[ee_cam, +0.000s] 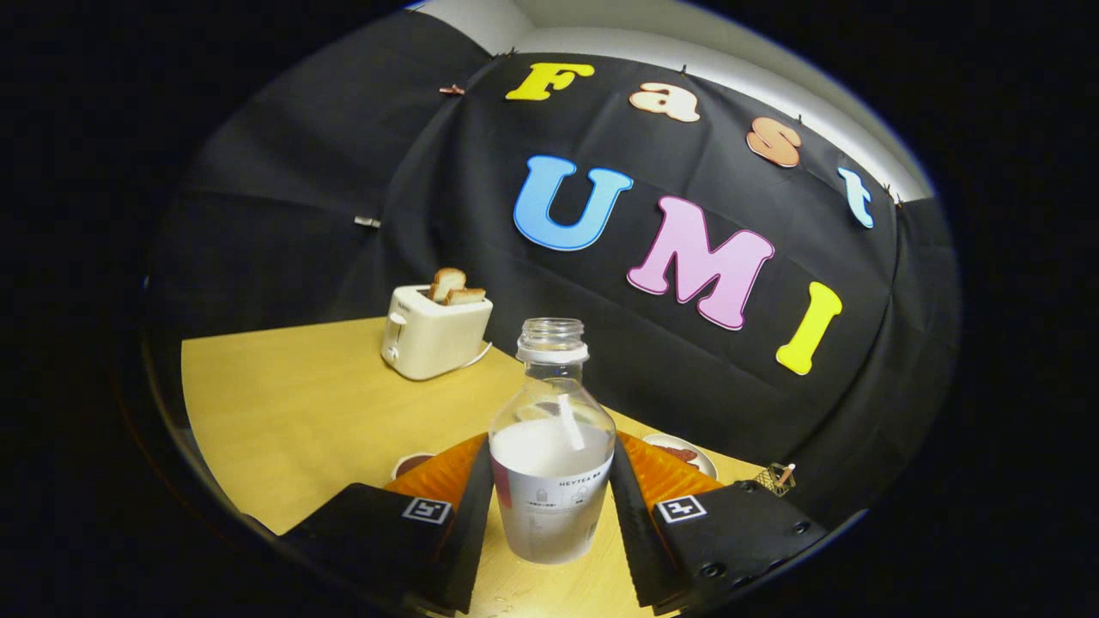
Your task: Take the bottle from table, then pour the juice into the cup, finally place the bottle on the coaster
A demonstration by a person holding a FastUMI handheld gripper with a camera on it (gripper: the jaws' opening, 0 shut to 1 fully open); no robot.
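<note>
A: Why does the wooden table (292, 412) look tilted, with the toaster (435, 336) leaning?

B: I'd guess the gripper (553, 506) is canted, carrying. Its fingers (468, 524) clench the open juice bottle (552, 463) at the label, one on each side, its base clear of the tabletop.

A: And the cup?

B: Perhaps the round rim (410, 464) just behind the left finger; a small plate (687, 453) sits behind the right. Can't tell more.

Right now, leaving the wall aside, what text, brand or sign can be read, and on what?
Bottle label, gripped between both claw fingers: print too small to read.
Toaster front: mark too blurred to read.
Claw tags: square patterns, no words.
</note>
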